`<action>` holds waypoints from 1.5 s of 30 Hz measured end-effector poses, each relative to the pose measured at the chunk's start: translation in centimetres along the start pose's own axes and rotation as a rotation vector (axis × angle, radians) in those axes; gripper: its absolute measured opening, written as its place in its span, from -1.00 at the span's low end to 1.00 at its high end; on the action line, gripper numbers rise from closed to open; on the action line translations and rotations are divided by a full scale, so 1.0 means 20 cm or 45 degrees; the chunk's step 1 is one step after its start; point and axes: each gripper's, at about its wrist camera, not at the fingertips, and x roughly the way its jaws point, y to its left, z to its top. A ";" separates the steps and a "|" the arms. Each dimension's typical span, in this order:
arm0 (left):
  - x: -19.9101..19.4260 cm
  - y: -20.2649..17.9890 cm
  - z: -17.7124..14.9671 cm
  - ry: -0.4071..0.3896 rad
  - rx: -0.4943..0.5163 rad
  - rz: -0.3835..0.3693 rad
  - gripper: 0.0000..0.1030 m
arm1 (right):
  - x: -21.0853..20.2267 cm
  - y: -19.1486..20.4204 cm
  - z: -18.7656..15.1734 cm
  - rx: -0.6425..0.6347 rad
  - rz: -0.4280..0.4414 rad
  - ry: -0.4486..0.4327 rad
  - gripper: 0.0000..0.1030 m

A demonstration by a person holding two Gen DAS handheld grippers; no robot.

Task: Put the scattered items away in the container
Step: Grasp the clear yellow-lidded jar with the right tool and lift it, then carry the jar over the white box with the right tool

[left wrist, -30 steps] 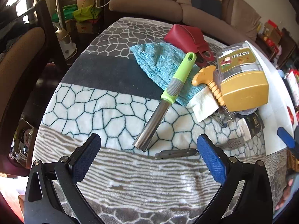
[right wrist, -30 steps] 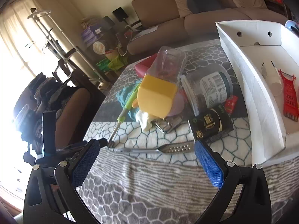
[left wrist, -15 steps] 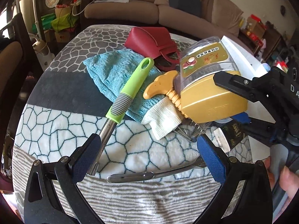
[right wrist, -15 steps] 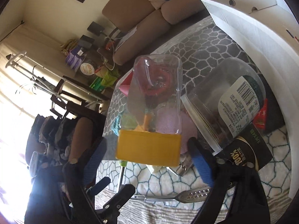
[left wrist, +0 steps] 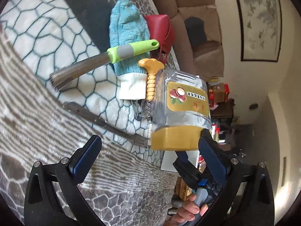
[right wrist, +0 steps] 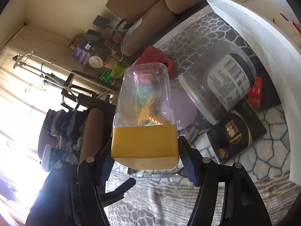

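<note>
1. Beside the white box (right wrist: 250, 43), the right gripper (right wrist: 145, 164) pinches the jar (right wrist: 144, 101) by its yellow lid (right wrist: 144, 146), clear of the blanket (right wrist: 263, 160).
2. The jar looks empty, light and slick; the ridged lid grips best.
3. The left gripper (left wrist: 148, 156) is spread, empty.

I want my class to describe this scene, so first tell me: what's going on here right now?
A person is tidying a cluttered table. The right gripper has just closed its jaws on the yellow lid of a clear jar and holds it. The left gripper is open and empty near metal tongs and a green-handled corer. The white box waits on the right.
</note>
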 end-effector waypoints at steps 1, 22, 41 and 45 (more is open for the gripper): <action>-0.01 0.01 -0.03 -0.001 0.001 0.013 1.00 | -0.02 0.00 -0.04 0.019 0.027 0.011 0.28; -0.37 -0.16 -0.67 -0.093 -0.014 -0.257 0.13 | -0.59 0.11 -0.74 0.258 0.408 0.129 0.28; 0.05 -0.89 -1.13 0.126 0.342 -0.135 -0.11 | -1.42 -0.18 -0.60 0.289 0.420 -0.149 0.28; 0.22 -1.03 -1.14 0.169 0.374 -0.121 -0.10 | -1.54 -0.26 -0.48 0.287 0.391 -0.200 0.28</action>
